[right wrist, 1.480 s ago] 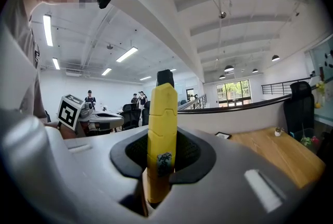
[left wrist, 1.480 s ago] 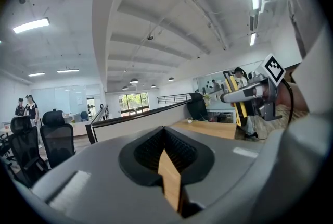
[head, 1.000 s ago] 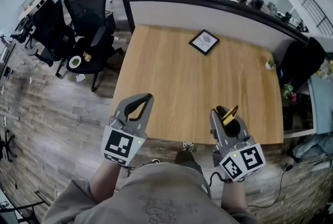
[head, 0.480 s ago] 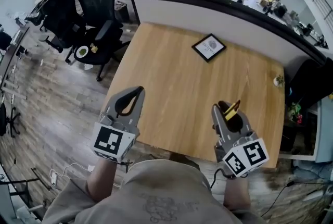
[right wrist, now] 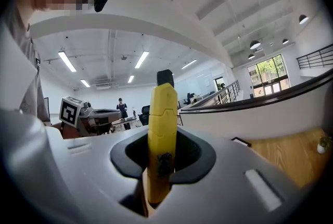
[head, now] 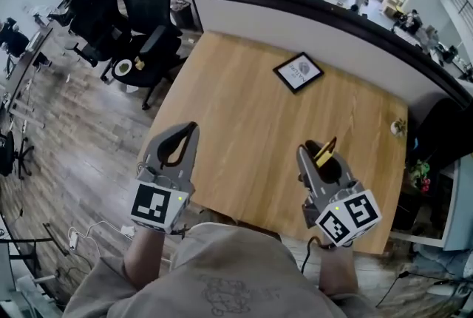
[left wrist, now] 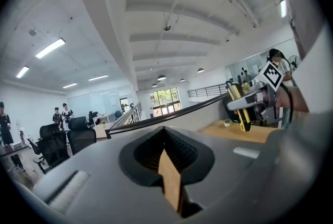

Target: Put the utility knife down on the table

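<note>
The utility knife [head: 326, 152] is yellow and black and stands up between the jaws of my right gripper [head: 319, 150], which is shut on it over the wooden table's [head: 251, 117] near right part. In the right gripper view the knife [right wrist: 162, 129] rises upright from the right gripper [right wrist: 162, 140]. My left gripper [head: 191, 127] hovers over the table's near left part, jaws shut and holding nothing. The left gripper view shows the left gripper [left wrist: 165, 132] with its tips together, and the knife [left wrist: 237, 108] at the right.
A small black-framed picture [head: 298, 72] lies on the table's far side. A tiny plant [head: 400, 126] stands at its right edge. A dark-topped partition [head: 295, 9] runs behind the table. Black office chairs [head: 144, 6] stand on the wood floor at left.
Both grippers have moved sideways along the table's near edge as the view swung. The knife has stayed in the right gripper's jaws and the left stays shut.
</note>
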